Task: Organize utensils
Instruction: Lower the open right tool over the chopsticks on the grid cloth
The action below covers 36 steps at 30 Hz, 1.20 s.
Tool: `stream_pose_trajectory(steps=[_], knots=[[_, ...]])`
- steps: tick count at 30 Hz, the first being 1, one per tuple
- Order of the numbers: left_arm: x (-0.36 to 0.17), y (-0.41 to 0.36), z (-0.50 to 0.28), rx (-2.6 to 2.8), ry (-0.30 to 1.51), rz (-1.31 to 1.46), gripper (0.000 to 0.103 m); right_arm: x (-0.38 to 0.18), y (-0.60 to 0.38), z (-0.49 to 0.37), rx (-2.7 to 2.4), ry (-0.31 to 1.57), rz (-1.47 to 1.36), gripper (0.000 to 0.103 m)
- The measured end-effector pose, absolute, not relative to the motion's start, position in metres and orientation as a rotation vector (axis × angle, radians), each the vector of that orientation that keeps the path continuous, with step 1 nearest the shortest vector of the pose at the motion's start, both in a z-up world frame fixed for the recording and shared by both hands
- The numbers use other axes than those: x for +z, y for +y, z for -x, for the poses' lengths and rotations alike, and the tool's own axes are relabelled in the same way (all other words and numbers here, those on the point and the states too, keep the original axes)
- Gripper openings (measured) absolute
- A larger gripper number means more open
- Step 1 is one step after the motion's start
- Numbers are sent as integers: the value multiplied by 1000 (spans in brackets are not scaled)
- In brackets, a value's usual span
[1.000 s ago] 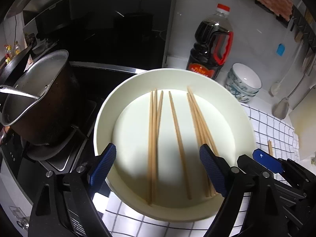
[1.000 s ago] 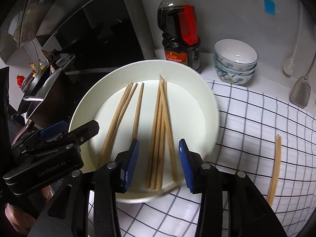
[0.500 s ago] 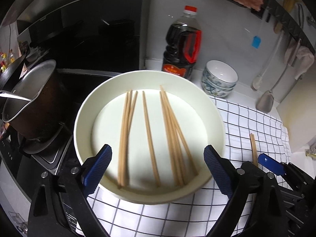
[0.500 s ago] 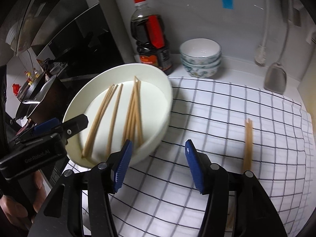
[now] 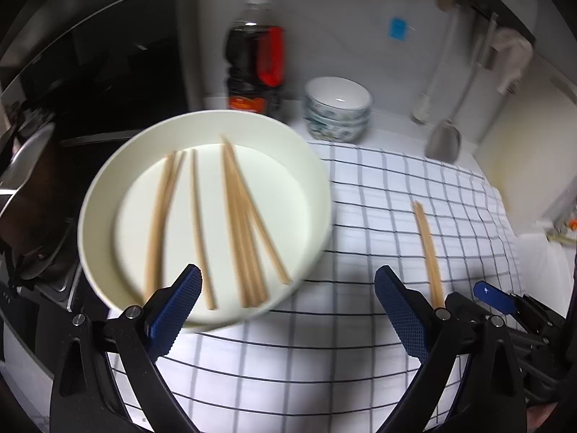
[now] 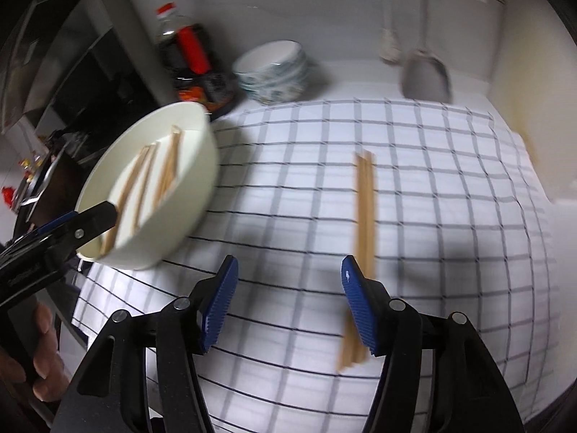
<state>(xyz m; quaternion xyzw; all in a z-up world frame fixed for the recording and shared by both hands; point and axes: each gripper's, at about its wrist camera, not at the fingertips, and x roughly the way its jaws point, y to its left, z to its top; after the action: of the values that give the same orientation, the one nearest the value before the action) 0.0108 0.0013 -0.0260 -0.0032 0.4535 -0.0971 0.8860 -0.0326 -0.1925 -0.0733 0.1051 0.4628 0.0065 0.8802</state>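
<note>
Left wrist view: left tool [image 5: 286,306] spread wide, nothing between its blue pads [image 5: 175,312], having just finished opening. White basin [image 5: 108,195] ahead and left on the checked cloth [image 5: 360,342], loose chopsticks [image 5: 238,223] lying inside, near ends just beyond the left pad. Second chopstick bundle [image 5: 427,249] flat on the cloth, right of the right pad. Soy bottle [image 5: 256,54], stacked bowls [image 5: 337,108] and hanging spatula [image 5: 443,140] behind.

Right wrist view: right tool [image 6: 288,306] partly apart, empty, jaws just opened further. Chopstick bundle [image 6: 364,216] running past the right pad [image 6: 357,310], outside the gap, partly hidden behind it. Only here: a hand [image 6: 43,353] at lower left, gripping the left tool [image 6: 95,216] reaching over the basin [image 6: 187,195] rim.
</note>
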Motion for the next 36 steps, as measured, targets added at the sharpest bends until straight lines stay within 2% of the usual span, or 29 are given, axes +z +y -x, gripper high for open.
stream_pose_trajectory(steps=[16, 36], knots=[[-59, -73, 1, -323, 983, -47, 95, -118, -254, 43, -113, 992, -217, 57], [-103, -105, -18, -317, 1026, -53, 95, -155, -259, 14, -96, 982, -130, 57]])
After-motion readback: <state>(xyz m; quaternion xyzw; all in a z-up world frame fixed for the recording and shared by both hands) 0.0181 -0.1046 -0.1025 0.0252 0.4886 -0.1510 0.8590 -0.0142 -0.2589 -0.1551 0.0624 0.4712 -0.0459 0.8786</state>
